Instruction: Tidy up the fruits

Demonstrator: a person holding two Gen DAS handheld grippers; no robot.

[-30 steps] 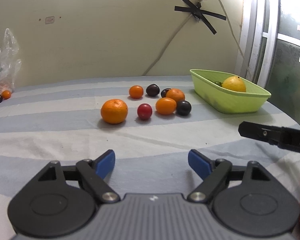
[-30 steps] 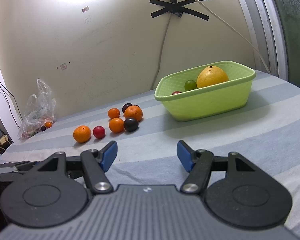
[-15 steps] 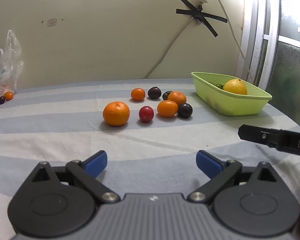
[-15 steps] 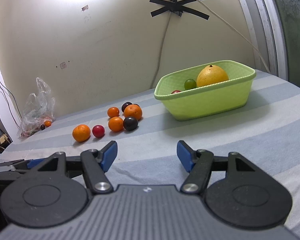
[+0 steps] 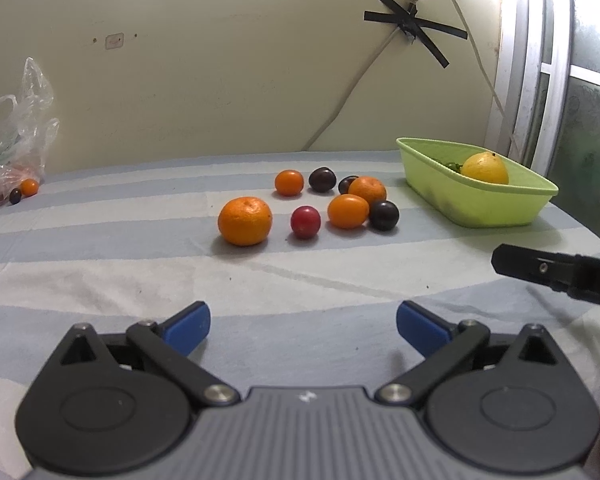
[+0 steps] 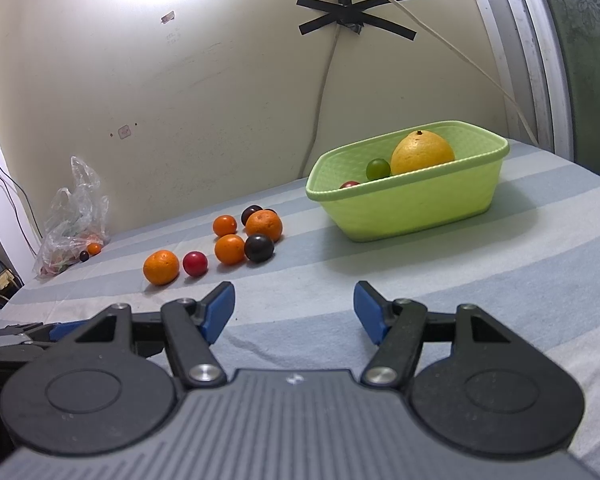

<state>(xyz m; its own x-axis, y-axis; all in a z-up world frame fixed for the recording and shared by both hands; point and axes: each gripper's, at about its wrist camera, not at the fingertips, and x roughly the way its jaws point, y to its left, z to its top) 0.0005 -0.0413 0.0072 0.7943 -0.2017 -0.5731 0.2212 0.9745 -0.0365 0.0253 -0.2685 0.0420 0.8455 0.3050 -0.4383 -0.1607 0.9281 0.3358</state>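
Far left by the wall there's a crumpled plastic bag [image 5: 18, 136], with a tiny orange fruit [image 5: 29, 187] and a dark one [image 5: 15, 195] sitting just in front of it on the striped cloth [image 5: 100, 264].

Middle of the cloth is the loose fruit. Going left to right: a big mandarin [image 5: 245, 221] on its own, then a red plum [image 5: 305, 222] just beside it, then a tight little bunch: a small orange [image 5: 289, 182] and a dark plum [image 5: 322, 179] at the back, another orange [image 5: 348, 211] up front touching a bigger orange [image 5: 367, 191] behind it, and a dark plum [image 5: 384, 215] right against those two. One more dark fruit is tucked behind the bigger orange, mostly hidden.

Right of that, well apart from the bunch, is the lime green basket [image 6: 404, 208]. Inside it: a big yellow citrus [image 6: 422, 153], a small green fruit [image 6: 378, 169] and a bit of something red [image 6: 350, 185] peeking over the rim.

Left gripper [image 5: 303, 330] is low over the cloth, jaws opening, nothing between the blue pads [image 5: 188, 328]. Right gripper [image 6: 294, 312] has its jaws apart too, nothing in them. From the left camera, its black finger pokes in at the right edge with a white "D" on it; the rest is cut off.

On the wall, a white power strip with a cable held by crossed black tape [image 6: 356, 16]. There's faint writing on the wall, too small to read.
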